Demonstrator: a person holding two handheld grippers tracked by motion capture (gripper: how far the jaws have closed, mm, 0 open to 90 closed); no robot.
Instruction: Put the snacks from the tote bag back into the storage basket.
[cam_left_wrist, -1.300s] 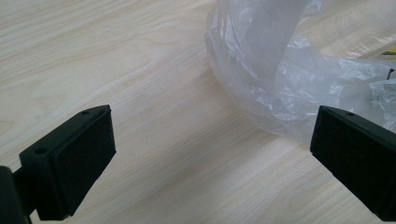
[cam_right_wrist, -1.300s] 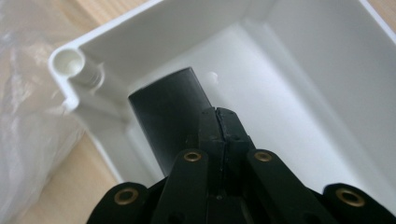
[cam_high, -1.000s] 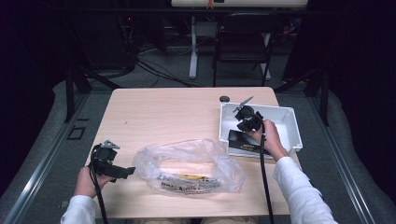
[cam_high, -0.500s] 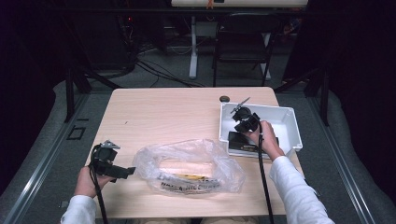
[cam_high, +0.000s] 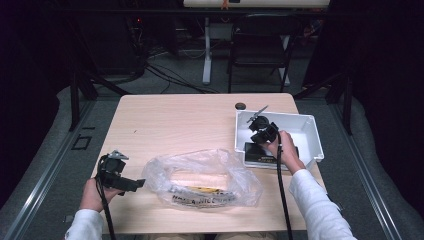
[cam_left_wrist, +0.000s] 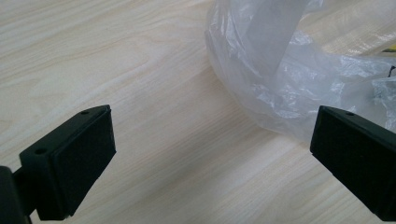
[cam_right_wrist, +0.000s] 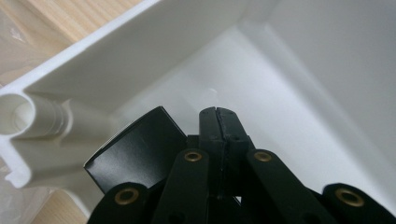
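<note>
A clear crumpled plastic bag with yellow and tan contents lies at the table's near middle. My left gripper rests just left of it, open; in the left gripper view the wide-apart jaws frame bare wood with the bag's edge beside the right jaw. A white bin stands at the right and holds a flat black packet. My right gripper points down into the bin's near-left corner. Its jaws are pressed together, with the black packet directly beside them. Nothing shows between them.
A small dark round object sits on the table just behind the bin. The bin's white rim and corner post stand close to the right gripper. Bare wood spreads across the table's far left half. A chair stands beyond the table.
My right gripper has shifted slightly toward the near-left corner of the bin, lower over the black packet. The left gripper and the bag have stayed put.
</note>
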